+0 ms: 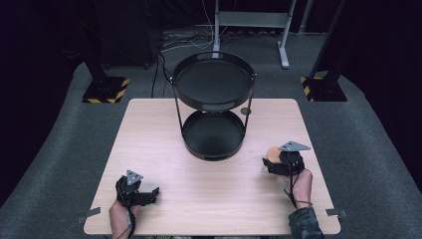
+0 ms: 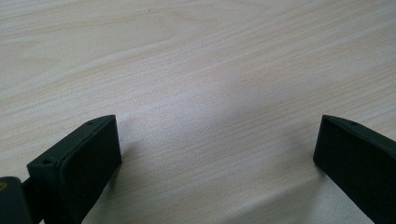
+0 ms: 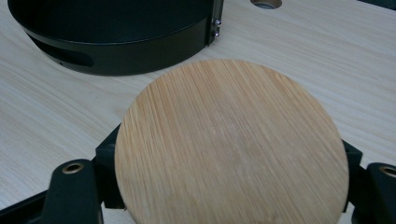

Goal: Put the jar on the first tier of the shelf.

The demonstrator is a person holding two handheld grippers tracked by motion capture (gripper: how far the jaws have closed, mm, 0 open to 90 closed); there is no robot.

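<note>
A round bamboo disc (image 3: 231, 144) lies flat between the jaws of my right gripper (image 1: 275, 162), which is shut on its edges; one finger (image 3: 108, 154) presses its left rim. In the high view the disc (image 1: 272, 153) sits low over the table's right side, just right of the lower tray (image 1: 213, 153) of a black two-tier stand. My left gripper (image 1: 149, 195) rests near the front left of the table, pointing right. Its jaws are wide open (image 2: 217, 135) with bare wood between them.
The stand's upper tray (image 1: 180, 69) sits on thin posts above the lower one, at the table's far middle. The lower tray's wall (image 3: 140, 51) is close ahead of the disc. A small round hole (image 1: 245, 111) in the tabletop lies beside the stand.
</note>
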